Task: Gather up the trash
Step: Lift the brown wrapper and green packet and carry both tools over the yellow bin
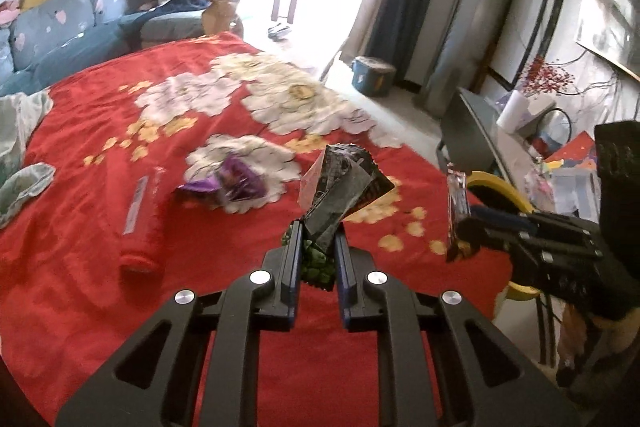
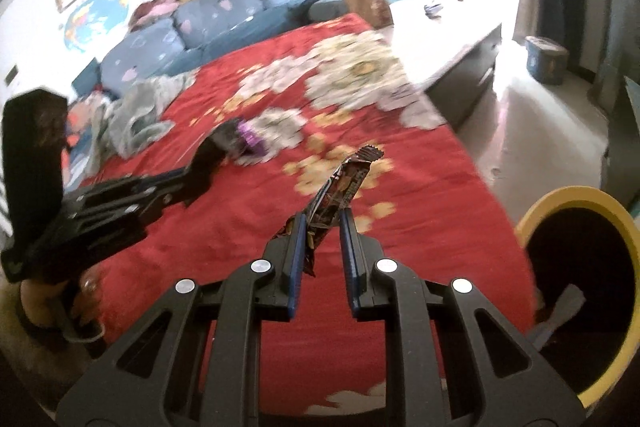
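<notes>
My left gripper (image 1: 318, 231) is shut on a dark crumpled snack packet (image 1: 340, 187) with a green printed end, held above the red blanket (image 1: 100, 227). My right gripper (image 2: 323, 223) is shut on a brown candy-bar wrapper (image 2: 344, 183) that sticks up between its fingers. In the left wrist view the right gripper (image 1: 460, 231) appears at the right with that wrapper (image 1: 458, 203). The left gripper (image 2: 218, 147) shows at the left of the right wrist view. A purple packet (image 1: 236, 183) and a clear plastic strip (image 1: 138, 203) lie on the blanket. A yellow-rimmed bin (image 2: 580, 267) stands at the right.
A grey cloth (image 1: 20, 147) lies at the blanket's left edge. A blue sofa (image 2: 192, 27) runs along the far side. A blue lidded tub (image 1: 372, 75) sits on the floor near dark curtains. A cluttered low table (image 1: 520, 131) stands at the right beyond the bin (image 1: 496, 187).
</notes>
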